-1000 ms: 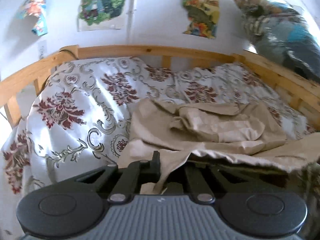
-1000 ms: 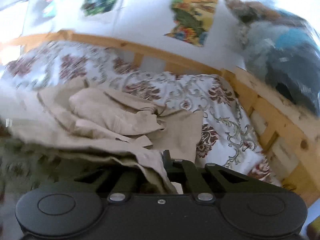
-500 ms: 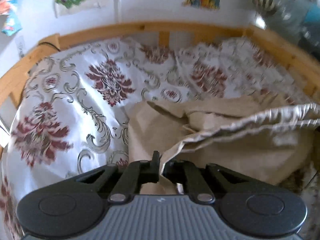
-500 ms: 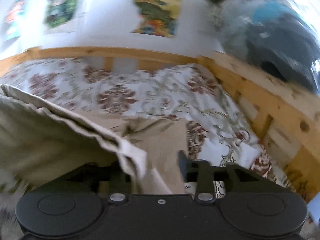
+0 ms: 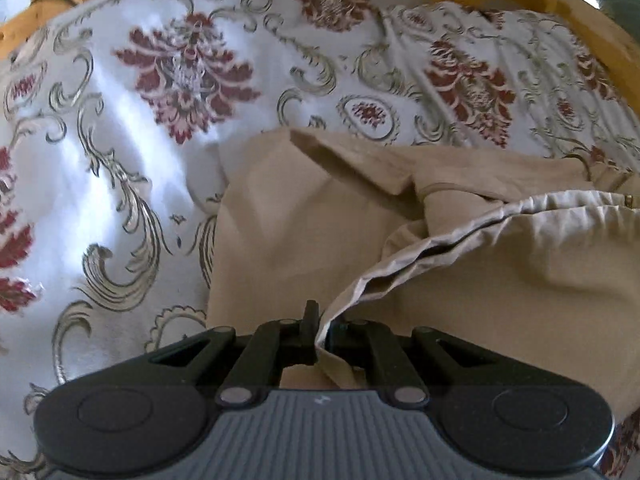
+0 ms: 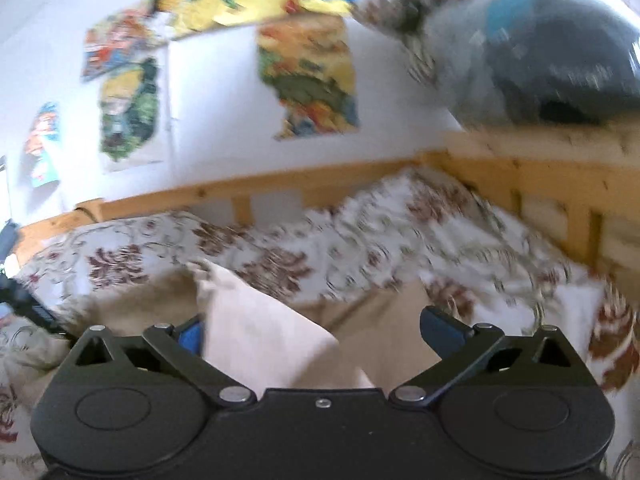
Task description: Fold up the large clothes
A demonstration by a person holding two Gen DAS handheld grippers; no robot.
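On the floral bedspread [image 5: 120, 168]: beige trousers [image 5: 304, 216], half-folded — left gripper [image 5: 318, 334] clenched on their hem to carry the fold over; right gripper [image 6: 316, 332] just opened wide, cloth lying loose between its jaws.

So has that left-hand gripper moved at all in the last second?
Yes. The left gripper, shut on the beige garment's edge, has tipped downward and closed in on the bed: the wooden bed rail has slid to the picture's top, and the wall posters have left view.
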